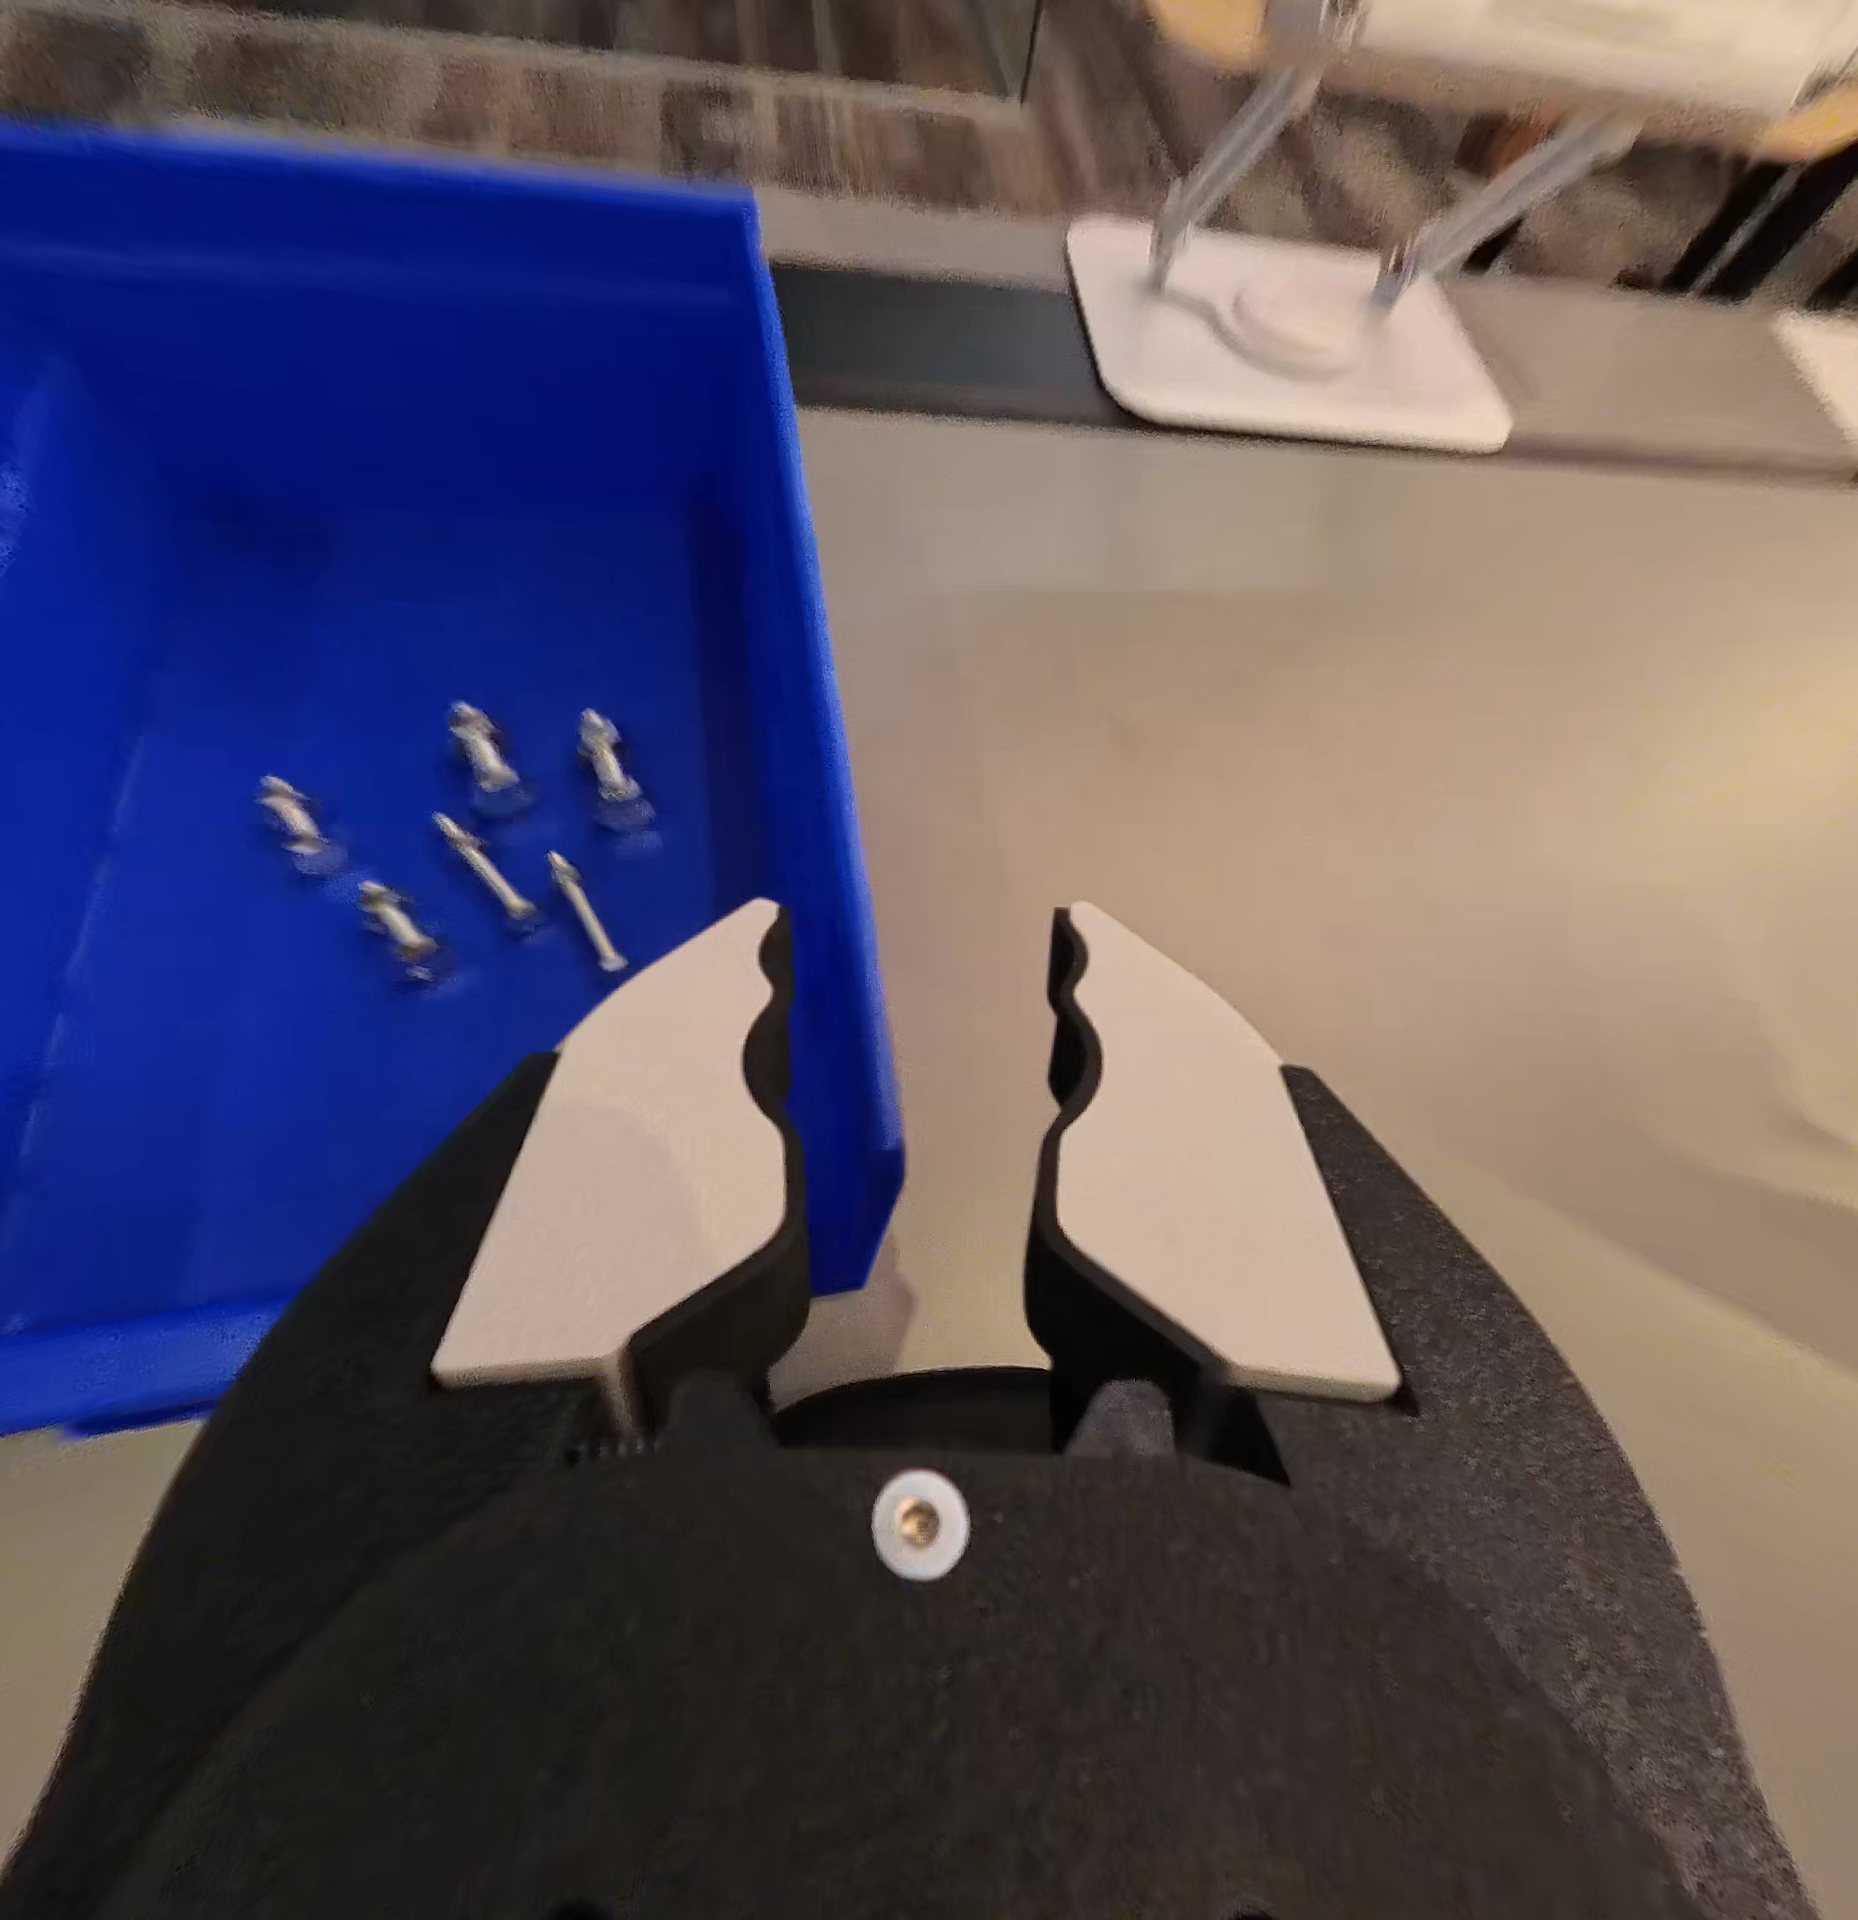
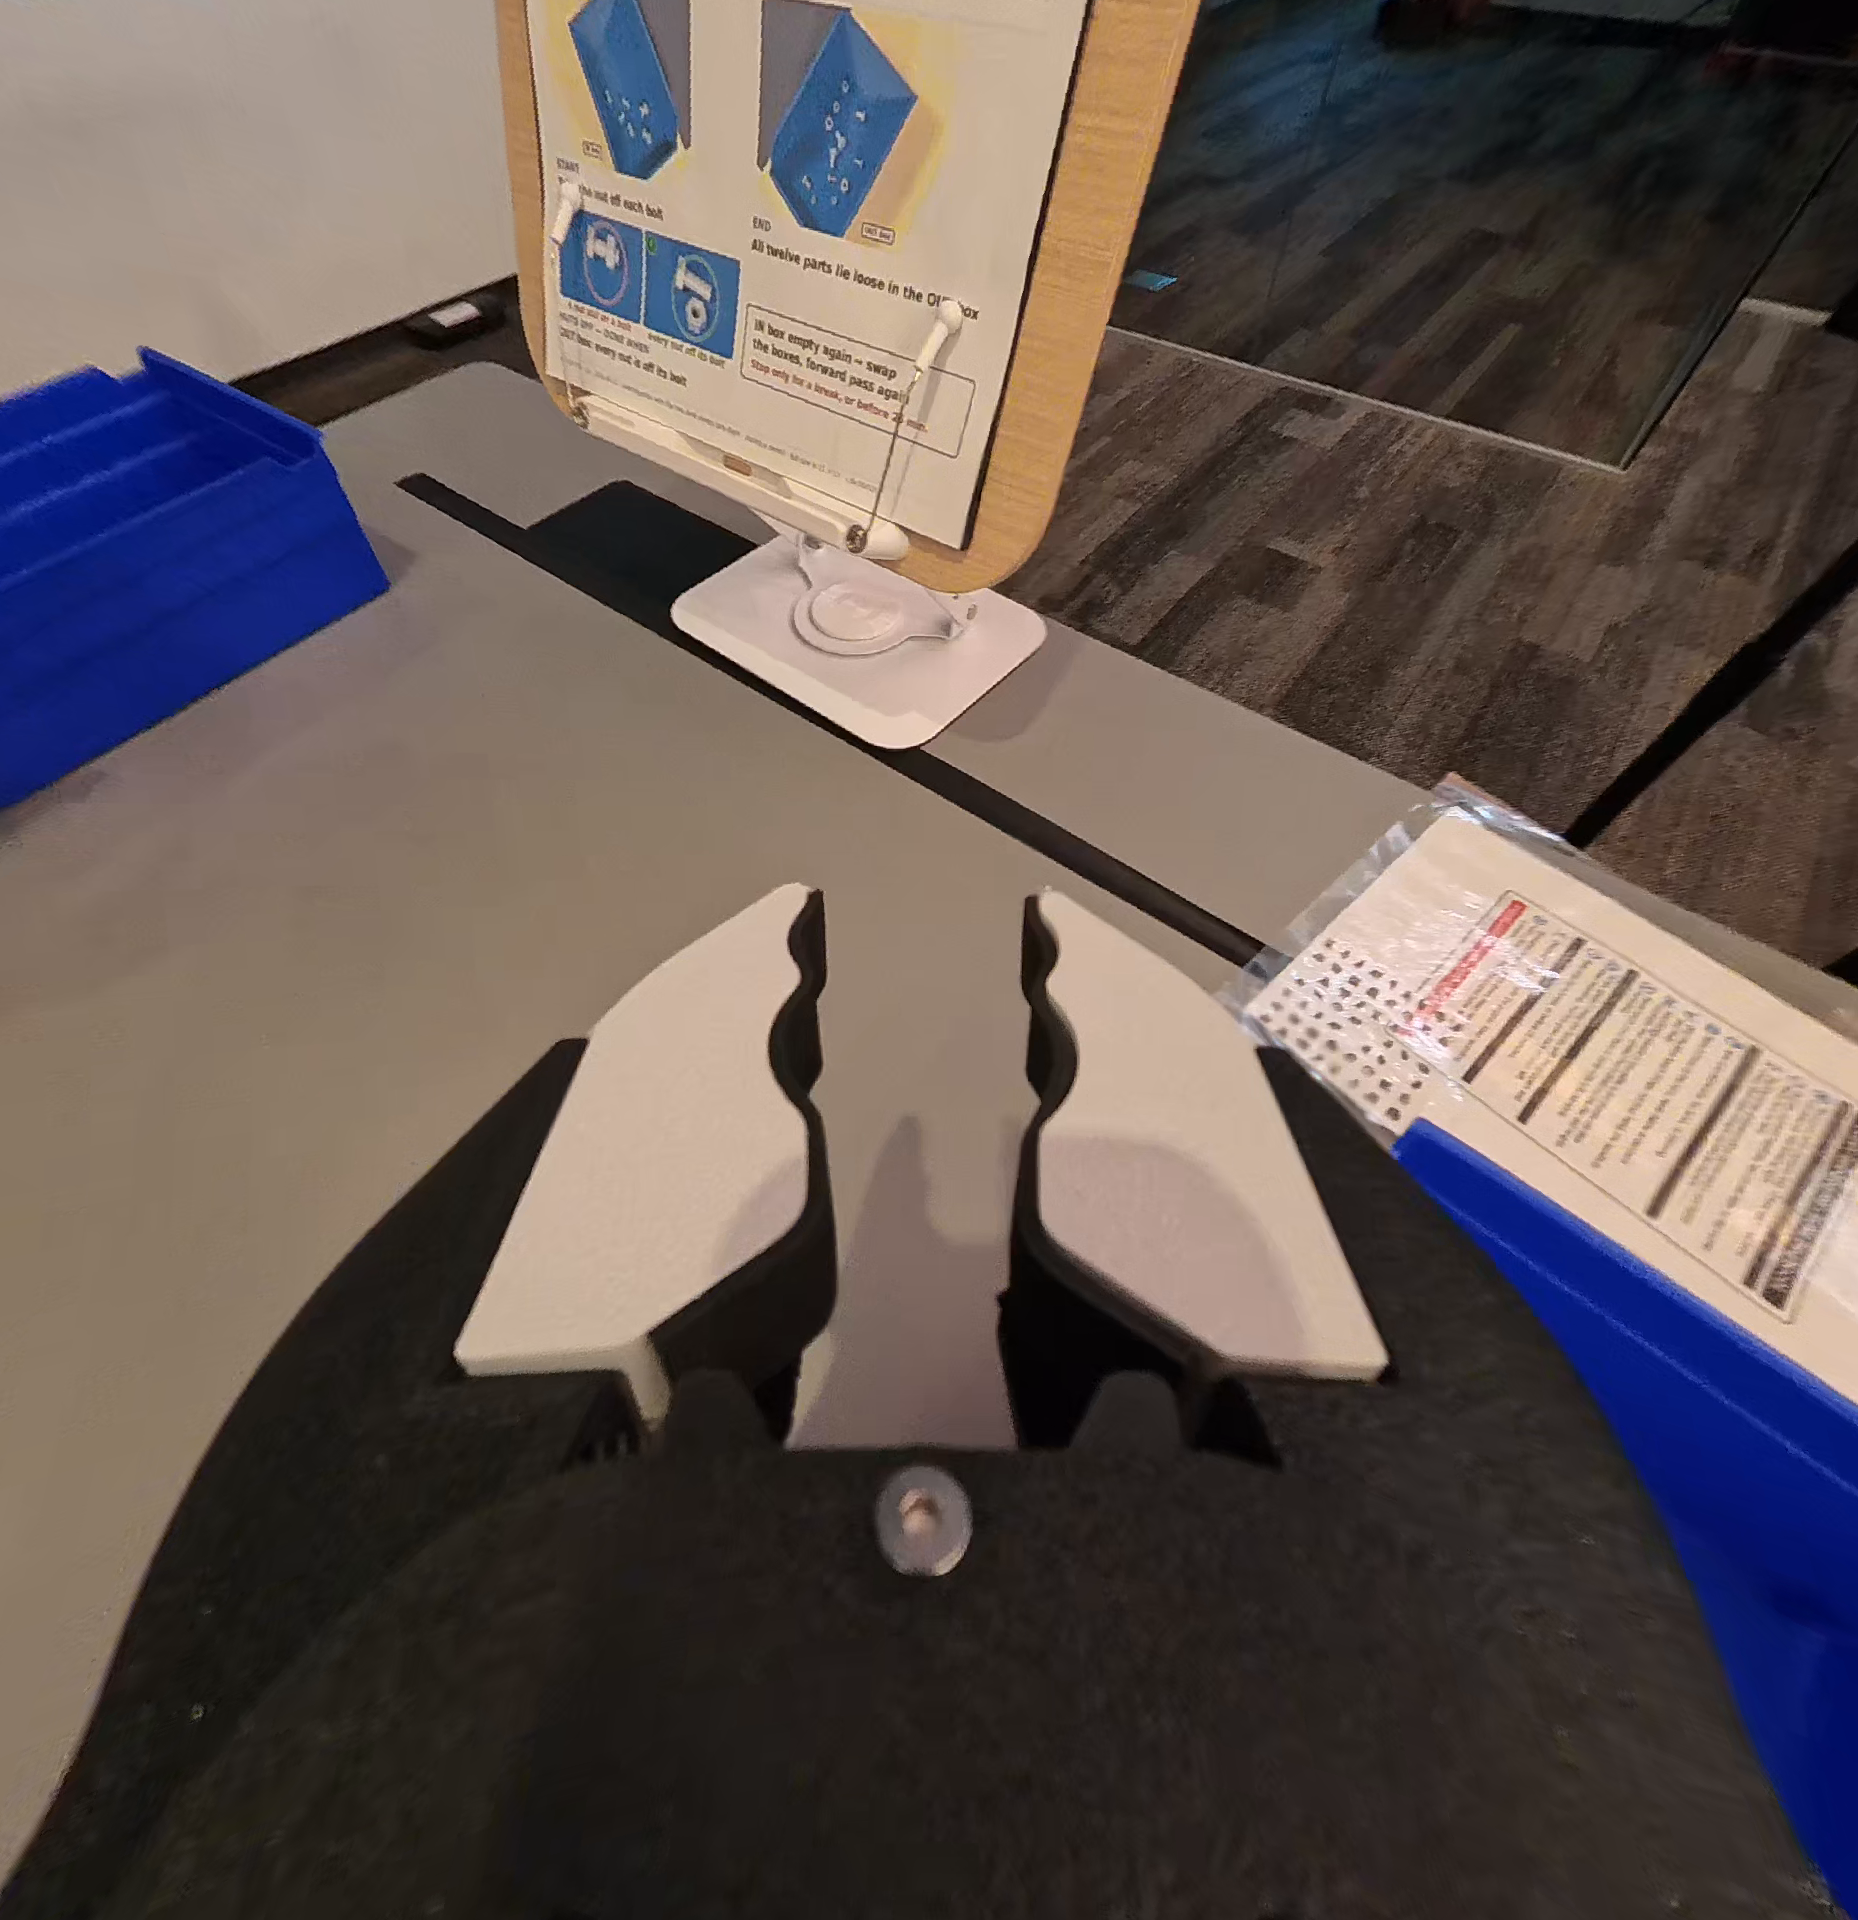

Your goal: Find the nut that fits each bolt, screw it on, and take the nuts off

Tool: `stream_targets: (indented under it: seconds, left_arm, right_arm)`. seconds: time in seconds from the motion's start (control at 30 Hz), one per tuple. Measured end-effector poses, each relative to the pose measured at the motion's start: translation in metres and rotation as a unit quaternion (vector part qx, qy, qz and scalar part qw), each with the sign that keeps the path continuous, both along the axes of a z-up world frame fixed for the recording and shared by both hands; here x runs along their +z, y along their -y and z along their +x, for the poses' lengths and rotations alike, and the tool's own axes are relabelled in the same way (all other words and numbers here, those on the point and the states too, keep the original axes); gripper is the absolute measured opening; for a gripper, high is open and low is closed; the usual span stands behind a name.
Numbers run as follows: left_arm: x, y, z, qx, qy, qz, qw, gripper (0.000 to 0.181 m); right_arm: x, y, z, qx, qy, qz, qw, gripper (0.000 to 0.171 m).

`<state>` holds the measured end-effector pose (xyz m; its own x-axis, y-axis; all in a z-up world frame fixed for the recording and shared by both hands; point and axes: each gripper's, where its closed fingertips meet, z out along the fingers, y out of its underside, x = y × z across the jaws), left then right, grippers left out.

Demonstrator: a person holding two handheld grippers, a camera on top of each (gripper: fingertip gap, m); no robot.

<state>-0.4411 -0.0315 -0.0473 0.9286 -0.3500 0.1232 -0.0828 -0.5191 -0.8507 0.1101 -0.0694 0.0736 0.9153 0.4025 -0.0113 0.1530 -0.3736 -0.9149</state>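
Your left wrist view looks forward and down along the left gripper [image 1: 917, 914], from close above the grey surface [image 1: 1320, 831]. It faces the right wall of the open blue plastic bin [image 1: 800, 623] at its left, near enough to see into it. Your right wrist view looks forward along the right gripper [image 2: 925, 904], also low over that surface, with a second blue bin's edge [image 2: 1631, 1351] hard against its right side. Both views share the white flat-based document stand [image 1: 1289, 343] at the surface's far edge: blurred at upper right for you on the left, sharp and near centre on the right. The first bin also shows far left in the right view.
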Motion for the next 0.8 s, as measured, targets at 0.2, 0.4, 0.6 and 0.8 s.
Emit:
stream_targets:
  seconds: [0.2, 0.4, 0.6, 0.8]
  left_arm:
    - [0.068, 0.008, -0.068, 0.072, -0.014, 0.071, 0.995, 0.045]
    - [0.069, 0.013, -0.103, 0.104, -0.054, 0.063, 0.991, 0.043]
    - [0.040, 0.010, -0.107, 0.100, -0.075, 0.031, 0.992, 0.041]
    - [0.013, -0.031, -0.117, 0.092, -0.094, -0.044, 0.990, 0.038]
  right_arm:
    - [0.005, -0.006, -0.004, -0.008, 0.061, 0.052, 0.997, 0.041]
    - [-0.001, -0.011, -0.016, 0.011, 0.035, 0.052, 0.998, 0.046]
    - [-0.002, -0.014, -0.029, 0.023, 0.015, 0.057, 0.998, 0.050]
    - [-0.002, -0.010, -0.049, 0.060, -0.018, 0.045, 0.997, 0.044]
